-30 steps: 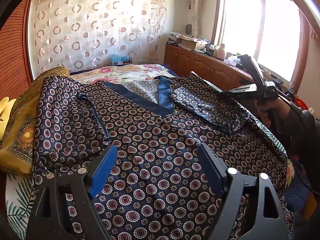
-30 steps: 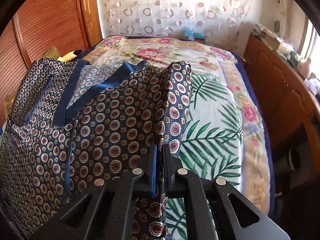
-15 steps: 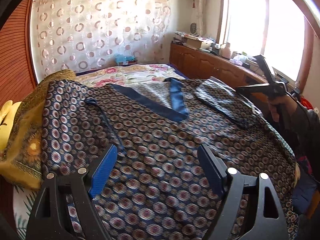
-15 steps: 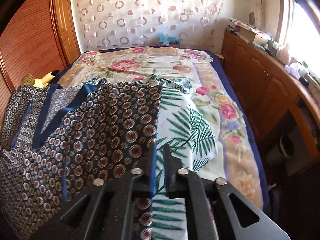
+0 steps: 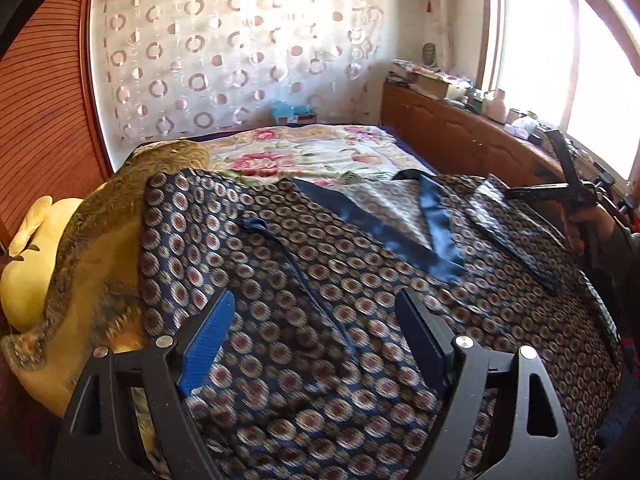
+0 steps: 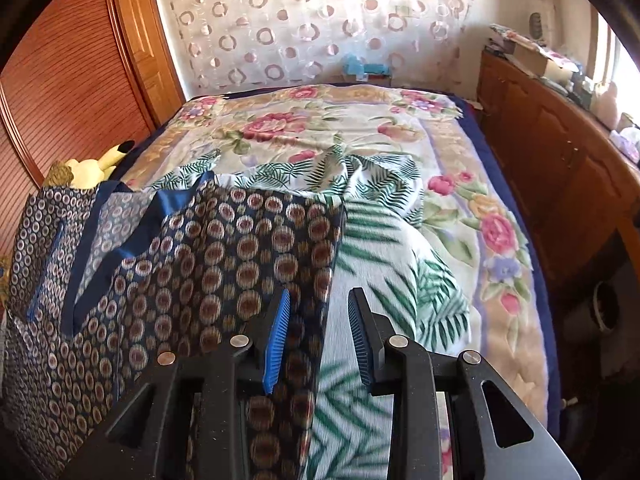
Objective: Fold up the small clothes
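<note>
A navy garment (image 5: 320,264) printed with round medallions lies spread on the bed, its plain blue collar band (image 5: 380,236) toward the far side. Its right sleeve (image 5: 520,232) is folded in over the body. My left gripper (image 5: 315,300) hovers open over the garment's near part, with nothing between its fingers. In the right wrist view the garment (image 6: 224,264) fills the left. My right gripper (image 6: 319,300) is opening over the garment's right edge, which runs between the jaws; the blue pads (image 6: 276,336) do not press it. A hand (image 5: 580,228) holds that gripper at the right.
A yellow plush toy (image 5: 28,264) and a golden-brown cloth (image 5: 104,240) lie left of the garment. A palm-leaf sheet (image 6: 392,280) and floral blanket (image 6: 320,132) cover the bed. A wooden cabinet (image 6: 560,152) with clutter runs along the right; a slatted wooden door (image 6: 60,80) stands left.
The right jaws were shut on the garment's edge and have parted, letting it go, as the gripper drew back. The left gripper slid toward the garment's left side, still open.
</note>
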Demonstrator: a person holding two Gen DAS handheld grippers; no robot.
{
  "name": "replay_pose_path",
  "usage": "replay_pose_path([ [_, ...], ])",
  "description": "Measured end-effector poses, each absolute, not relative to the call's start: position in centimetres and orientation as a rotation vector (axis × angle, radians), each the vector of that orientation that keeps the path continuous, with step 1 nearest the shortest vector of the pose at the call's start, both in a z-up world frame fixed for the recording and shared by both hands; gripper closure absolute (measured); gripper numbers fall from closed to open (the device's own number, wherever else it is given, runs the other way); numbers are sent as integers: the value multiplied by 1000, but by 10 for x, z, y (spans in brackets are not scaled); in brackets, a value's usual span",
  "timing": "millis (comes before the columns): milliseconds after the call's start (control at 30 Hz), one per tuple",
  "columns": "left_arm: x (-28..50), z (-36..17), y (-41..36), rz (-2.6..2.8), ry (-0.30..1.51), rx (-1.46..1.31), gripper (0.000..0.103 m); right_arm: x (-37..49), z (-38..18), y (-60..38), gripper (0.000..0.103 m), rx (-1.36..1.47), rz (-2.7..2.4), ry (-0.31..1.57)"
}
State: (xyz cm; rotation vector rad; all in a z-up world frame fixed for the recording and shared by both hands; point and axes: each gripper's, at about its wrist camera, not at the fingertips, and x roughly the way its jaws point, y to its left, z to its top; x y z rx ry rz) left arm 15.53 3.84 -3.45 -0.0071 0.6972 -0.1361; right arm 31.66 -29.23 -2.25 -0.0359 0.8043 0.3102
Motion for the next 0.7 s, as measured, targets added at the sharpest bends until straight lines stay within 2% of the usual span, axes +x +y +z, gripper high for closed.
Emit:
replay_pose_path([
  [100, 168, -34, 48, -119, 706, -15, 20, 326, -28, -293, 72, -33, 335, 818],
  [133, 173, -33, 53, -115, 709, -20, 20, 328, -30, -293, 84, -30, 354, 822],
  [167, 177, -33, 56, -113, 712, -26, 20, 330, -31, -293, 101, -27, 372, 825],
  [300, 190, -32, 66, -93, 713, -20, 20, 327, -25, -303, 101, -65, 284, 767],
  [700, 228, -28, 115, 7, 722, -12, 20, 338, -37, -310, 101, -42, 310, 789],
])
